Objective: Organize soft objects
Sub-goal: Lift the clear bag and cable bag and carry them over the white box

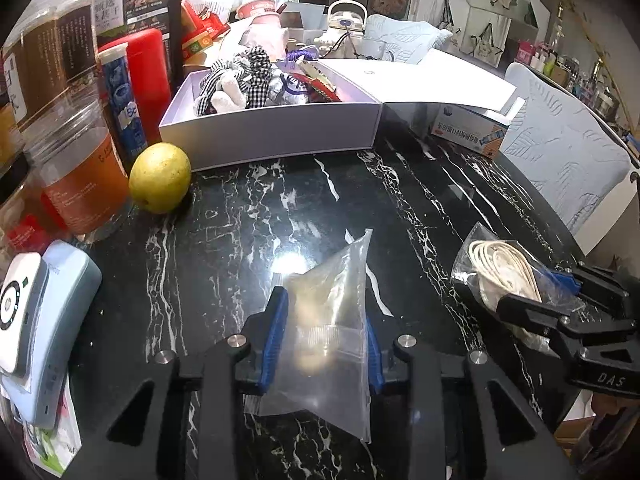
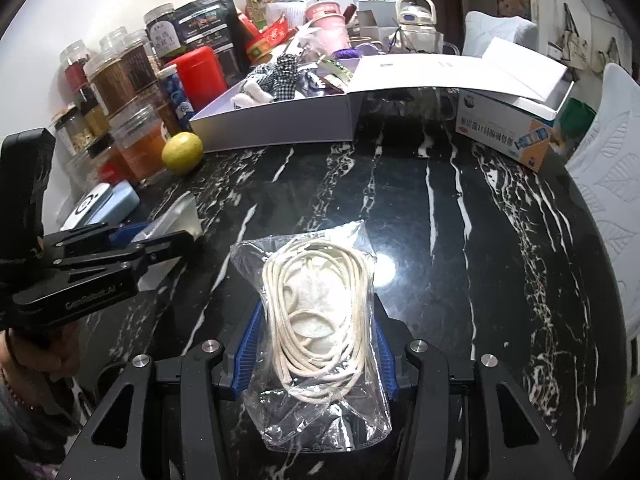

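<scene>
Clear bag (image 1: 332,320) clamped in left gripper (image 1: 324,344), contents blurred, right gripper (image 2: 316,344) gripping cord bag (image 2: 316,320)

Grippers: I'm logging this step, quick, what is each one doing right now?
Left gripper: closed on the zip bag.
Right gripper: closed on the bag of cord.

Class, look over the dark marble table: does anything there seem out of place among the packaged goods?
A loose yellow-green fruit sits bare on the marble table, against the white box and the jars. It is the only unpackaged food among sealed goods. Nothing is spilled or broken.
</scene>
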Available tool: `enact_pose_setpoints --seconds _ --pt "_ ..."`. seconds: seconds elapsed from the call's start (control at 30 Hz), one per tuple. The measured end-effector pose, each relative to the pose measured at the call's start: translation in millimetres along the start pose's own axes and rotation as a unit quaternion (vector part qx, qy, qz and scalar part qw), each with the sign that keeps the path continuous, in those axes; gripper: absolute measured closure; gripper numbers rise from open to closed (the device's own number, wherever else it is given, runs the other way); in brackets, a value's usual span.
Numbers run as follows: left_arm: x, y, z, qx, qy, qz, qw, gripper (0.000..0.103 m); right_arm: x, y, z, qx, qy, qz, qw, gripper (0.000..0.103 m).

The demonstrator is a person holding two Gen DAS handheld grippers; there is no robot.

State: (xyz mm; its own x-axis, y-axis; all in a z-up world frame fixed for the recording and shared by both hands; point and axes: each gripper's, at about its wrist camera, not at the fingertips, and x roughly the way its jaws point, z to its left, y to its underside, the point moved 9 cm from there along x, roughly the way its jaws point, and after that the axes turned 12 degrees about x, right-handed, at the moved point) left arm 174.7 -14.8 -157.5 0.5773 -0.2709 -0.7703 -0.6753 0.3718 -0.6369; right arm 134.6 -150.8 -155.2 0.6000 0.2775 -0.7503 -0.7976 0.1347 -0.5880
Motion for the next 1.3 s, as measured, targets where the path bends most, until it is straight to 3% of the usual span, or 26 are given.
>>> enact_pose_setpoints --seconds 0.17,0.3,0.43,0.53,0.77,1.03,1.3 --pt "0 5 5 -0.013 -0.004 0.0 0.9999 0.068 -5 6 1 0.002 -0.001 0.0 1.0 0.055" --pt "12 10 9 -0.026 0.003 0.013 0.9996 0.057 -5 11 1 0.007 -0.004 0.01 1.0 0.055" --pt "16 11 15 -0.014 -0.032 0.007 0.9994 0.057 -6 13 0 0.011 -0.004 0.011 1.0 0.055" --pt "13 10 20 -0.026 -0.034 -0.001 0.9991 0.069 -7 14 1 0.011 -0.004 0.01 1.0 0.055" --pt "-2 5 16 -0.028 -0.015 -0.012 0.9994 0.07 -11 7 3 0.003 -0.005 0.0 1.0 0.055" --pt "-37 -21 17 -0.032 -0.004 -0.045 0.9985 0.07 -21 -17 24 -0.029 -0.031 -0.019 0.999 0.055" --pt "-76 -69 19 -0.023 -0.01 -0.107 0.994 0.07 -43 -61 51 -0.069 -0.072 -0.059 0.993 0.055"
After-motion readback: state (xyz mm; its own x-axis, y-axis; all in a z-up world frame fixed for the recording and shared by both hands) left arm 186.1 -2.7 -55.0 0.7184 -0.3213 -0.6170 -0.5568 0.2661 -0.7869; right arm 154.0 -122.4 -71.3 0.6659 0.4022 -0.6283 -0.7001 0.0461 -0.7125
